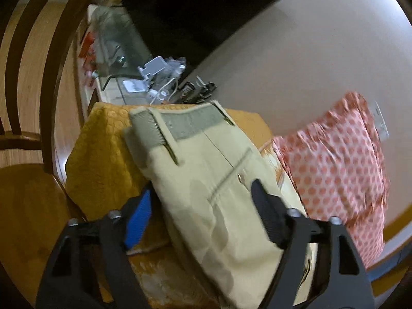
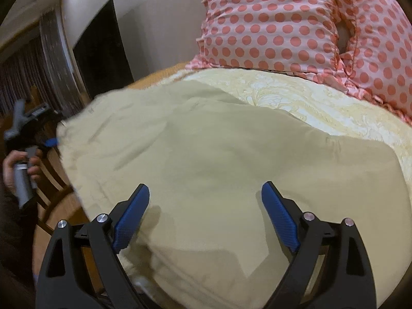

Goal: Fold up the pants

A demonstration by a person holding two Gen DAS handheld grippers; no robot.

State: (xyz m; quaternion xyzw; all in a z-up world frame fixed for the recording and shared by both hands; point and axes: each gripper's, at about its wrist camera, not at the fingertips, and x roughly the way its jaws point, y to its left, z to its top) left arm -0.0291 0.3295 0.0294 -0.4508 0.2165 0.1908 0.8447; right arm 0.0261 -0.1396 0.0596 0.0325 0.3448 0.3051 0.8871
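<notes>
Beige pants [image 1: 213, 180] lie across a yellow-covered bed [image 1: 103, 159], waistband at twelve o'clock in the left wrist view and the legs running down to six, as a folding session appears to sit between folds. The cloth looks laid in a long strip, so the step in hand is judged to be picking a fresh hold.

The left gripper [image 1: 200, 216] hovers over the seat area near the back pocket [image 1: 231, 172], its jaws spread wide with nothing between them; whether the tips touch the cloth cannot be told. The right gripper [image 2: 206, 206] hangs over the broad, smooth panel of the same garment, jaws equally wide and empty.

At nine o'clock in the right wrist view, the person's left hand [image 2: 18, 170] grips the other tool's handle at the bed's edge. A polka-dot pillow [image 2: 296, 25] sits at one o'clock.

The next move likely calls for both claws to close on one edge and carry it over evenly.
</notes>
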